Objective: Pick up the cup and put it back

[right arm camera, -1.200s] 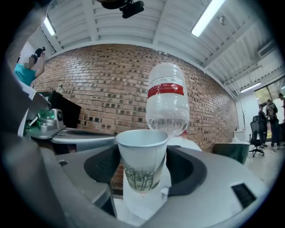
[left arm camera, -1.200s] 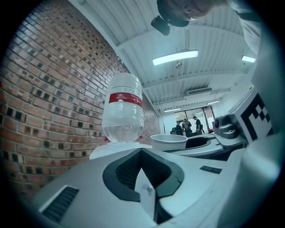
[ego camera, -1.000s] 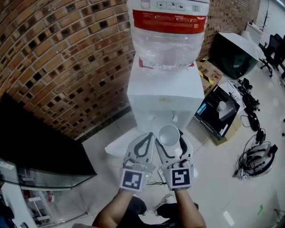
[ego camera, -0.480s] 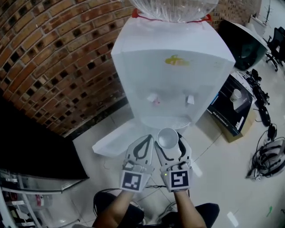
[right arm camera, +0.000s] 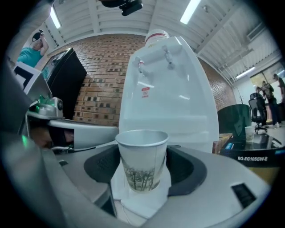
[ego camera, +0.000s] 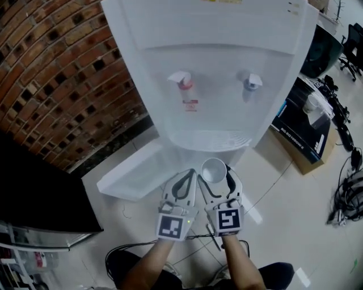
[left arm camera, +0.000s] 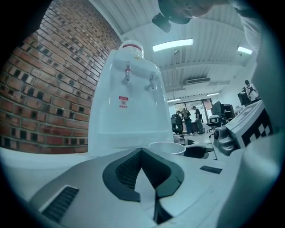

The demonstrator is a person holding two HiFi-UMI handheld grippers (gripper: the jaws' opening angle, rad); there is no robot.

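While the right gripper (right arm camera: 142, 156) jaws clamp the upright cup (right arm camera: 141, 171) before the dispenser (ego camera: 215, 85), I should seat it level on the drip tray (ego camera: 207, 140); the left gripper (left arm camera: 142, 153) jaws are together, empty.

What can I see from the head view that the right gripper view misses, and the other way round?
Only the head view: the person's forearms, both grippers' marker cubes, cables on the floor. Only the right gripper view: the tree print on the side of the paper cup, ceiling lights. Both: that cup held in the jaws of the right gripper, the white water dispenser with its two taps, the brick wall.
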